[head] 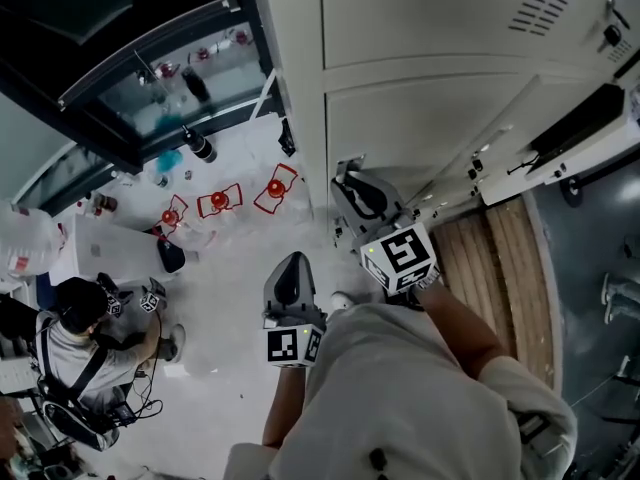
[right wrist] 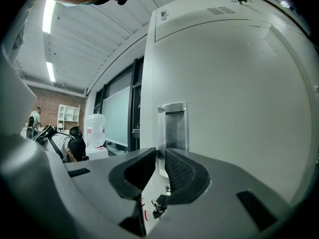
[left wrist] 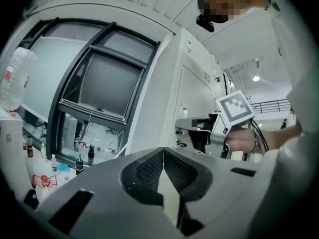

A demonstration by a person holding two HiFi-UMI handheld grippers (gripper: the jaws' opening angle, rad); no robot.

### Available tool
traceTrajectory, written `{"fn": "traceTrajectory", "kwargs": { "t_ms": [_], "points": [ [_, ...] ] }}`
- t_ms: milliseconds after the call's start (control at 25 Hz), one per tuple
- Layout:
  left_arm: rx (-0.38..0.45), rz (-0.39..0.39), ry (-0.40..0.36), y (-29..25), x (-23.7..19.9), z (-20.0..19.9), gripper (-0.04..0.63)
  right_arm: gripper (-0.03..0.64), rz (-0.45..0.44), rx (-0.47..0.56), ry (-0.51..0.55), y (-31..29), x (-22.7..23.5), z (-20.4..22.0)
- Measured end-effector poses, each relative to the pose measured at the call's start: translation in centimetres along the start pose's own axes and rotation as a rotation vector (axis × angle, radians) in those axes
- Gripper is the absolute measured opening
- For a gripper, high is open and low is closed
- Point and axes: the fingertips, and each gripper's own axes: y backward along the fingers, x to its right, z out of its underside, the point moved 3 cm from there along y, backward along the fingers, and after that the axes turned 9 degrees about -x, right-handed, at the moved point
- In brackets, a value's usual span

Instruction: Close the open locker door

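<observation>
My right claw (right wrist: 158,152) stood with its 2 jaws slightly apart, holding nothing, pointed at the locker door (right wrist: 234,98) near its handle (right wrist: 173,126). My left claw (left wrist: 163,152) was pressed together, empty.

Tall pale metal lockers (head: 440,28): ahead, upper right.
Open pale metal locker door (head: 560,158): right of the right gripper (head: 352,180).
Left gripper (head: 293,264): left of it, further back.
Crouching person (head: 85,333): far left, seemingly on the floor.

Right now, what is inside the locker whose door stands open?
Only a dark strip of its inside shows beside the open locker door. Nothing can be made out in it. The door and the steep angle from above hide the rest.
</observation>
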Motion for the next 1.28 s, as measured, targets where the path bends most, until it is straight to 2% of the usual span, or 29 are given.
{"fn": "traceTrajectory", "kwargs": {
  "t_ms": [200,440,640,720,920,1120,1280],
  "points": [
    [-0.009,0.004,0.006,-0.1,-0.6,0.3,0.009,0.071,0.010,-0.004,-0.015,-0.3,0.2,0.0],
    [-0.004,0.008,0.002,-0.5,-0.8,0.0,0.009,0.071,0.027,-0.012,0.016,-0.4,0.1,0.0],
    [-0.007,0.009,0.004,-0.5,-0.8,0.2,0.009,0.072,0.091,-0.015,0.038,-0.2,0.1,-0.1],
    [-0.011,0.006,0.007,-0.5,-0.8,0.4,0.009,0.098,0.116,-0.019,0.044,-0.2,0.2,-0.1],
    [-0.017,0.006,0.006,-0.5,-0.4,0.8,0.009,0.100,0.149,-0.028,0.038,0.0,0.4,0.0],
    [-0.013,-0.003,0.010,-0.3,0.2,0.8,0.009,0.100,0.130,-0.004,-0.038,1.1,1.0,0.4],
    [-0.012,-0.005,0.011,-0.3,0.8,0.8,0.009,0.100,0.101,0.020,-0.048,2.5,1.4,0.4]
  ]
}}
